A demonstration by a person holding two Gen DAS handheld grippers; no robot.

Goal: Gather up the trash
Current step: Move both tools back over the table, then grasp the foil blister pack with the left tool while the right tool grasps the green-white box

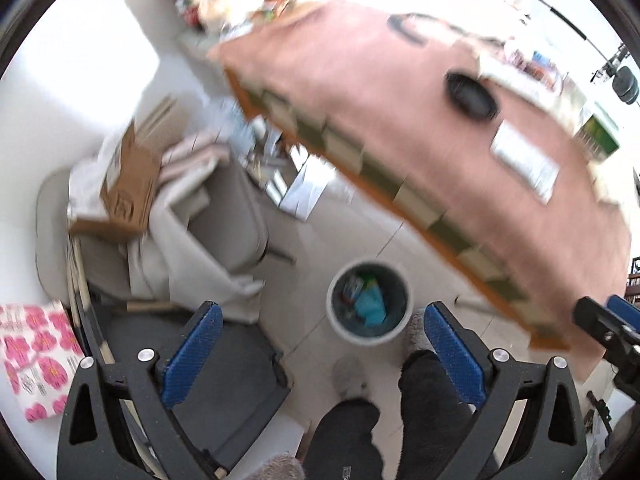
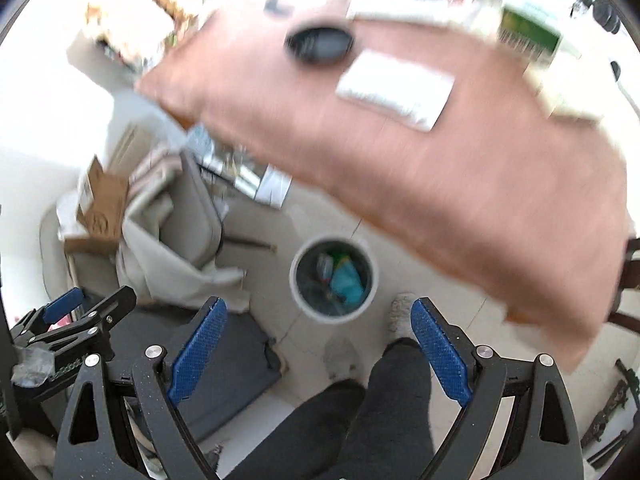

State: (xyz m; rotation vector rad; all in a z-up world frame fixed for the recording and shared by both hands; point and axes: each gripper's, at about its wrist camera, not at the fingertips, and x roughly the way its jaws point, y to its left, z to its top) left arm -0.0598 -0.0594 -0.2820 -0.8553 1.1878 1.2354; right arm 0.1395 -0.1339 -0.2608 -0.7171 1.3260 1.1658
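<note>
A round white trash bin (image 1: 368, 301) stands on the tiled floor below both grippers, with a teal wrapper (image 1: 371, 305) and other scraps inside; it also shows in the right wrist view (image 2: 334, 279). My left gripper (image 1: 322, 354) is open and empty, high above the floor. My right gripper (image 2: 320, 354) is open and empty too. The left gripper's tip shows at the left of the right wrist view (image 2: 86, 312). On the pink-clothed table (image 2: 460, 168) lie a white napkin (image 2: 394, 88), a black lid (image 2: 320, 44) and a green box (image 2: 528, 38). Both views are blurred.
A grey chair (image 1: 224, 216) with cloth and a cardboard box (image 1: 128, 188) stands left of the bin. A dark mat (image 1: 224, 364) lies on the floor. The person's dark-trousered legs (image 2: 384, 400) and socks stand beside the bin. A pink flowered bag (image 1: 36, 352) lies far left.
</note>
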